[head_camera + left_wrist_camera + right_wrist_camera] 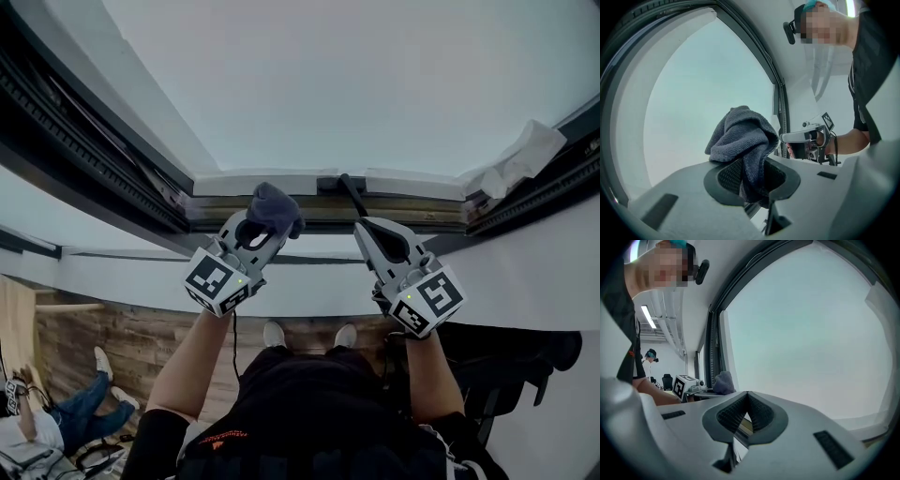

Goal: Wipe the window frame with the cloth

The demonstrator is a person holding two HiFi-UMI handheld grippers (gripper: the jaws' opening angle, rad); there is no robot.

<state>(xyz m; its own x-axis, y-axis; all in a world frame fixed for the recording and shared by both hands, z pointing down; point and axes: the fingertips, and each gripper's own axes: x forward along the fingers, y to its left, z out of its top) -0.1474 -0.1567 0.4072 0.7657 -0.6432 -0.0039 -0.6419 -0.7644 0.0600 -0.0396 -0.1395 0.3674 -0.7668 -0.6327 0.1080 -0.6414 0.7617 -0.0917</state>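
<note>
L gripper, R gripper: grey, b/w marker cubes.

Two tools, left tool and right tool; one dark cloth; one white rag; one window; one person on the floor.

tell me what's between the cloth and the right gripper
Between the cloth and the right gripper lies only a bare stretch of window frame; the head view shows it.

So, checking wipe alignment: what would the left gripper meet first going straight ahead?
Likely the window frame, with the cloth in the left gripper touching first; depth is unclear.
</note>
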